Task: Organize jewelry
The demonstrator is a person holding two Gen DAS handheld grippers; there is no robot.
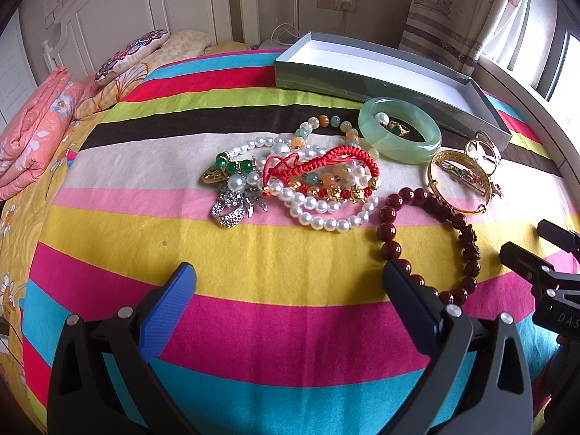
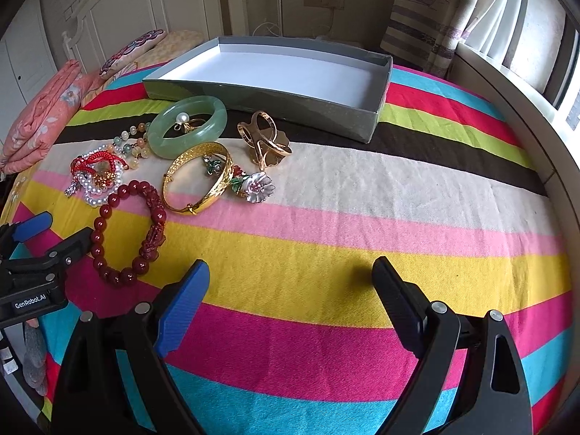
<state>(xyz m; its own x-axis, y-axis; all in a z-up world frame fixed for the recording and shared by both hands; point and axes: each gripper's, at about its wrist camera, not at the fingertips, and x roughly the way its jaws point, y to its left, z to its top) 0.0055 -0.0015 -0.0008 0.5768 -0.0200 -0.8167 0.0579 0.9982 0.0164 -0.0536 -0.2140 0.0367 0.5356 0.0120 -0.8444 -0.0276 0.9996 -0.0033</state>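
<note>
Jewelry lies in a heap on the striped bedspread [image 1: 290,246]. It includes pearl strands [image 1: 319,212], a red cord bracelet [image 1: 326,161], a jade bangle [image 1: 427,141] [image 2: 159,137], a gold bangle [image 2: 224,177] and a dark red bead bracelet [image 1: 395,214] [image 2: 105,217]. There is also a gold openwork cuff [image 2: 264,141] and a flower brooch [image 2: 259,186]. An empty grey box [image 2: 275,69] with a white inside stands behind them. My left gripper [image 1: 288,272] is open, its right finger at the red beads' near edge. My right gripper [image 2: 290,266] is open over bare fabric.
A folded pink quilt [image 1: 32,137] and pillows [image 1: 134,54] lie at the left near the headboard. A window and curtain [image 2: 507,18] run along the right. Each gripper shows at the edge of the other's view: the left gripper [image 2: 61,228], the right gripper [image 1: 525,237].
</note>
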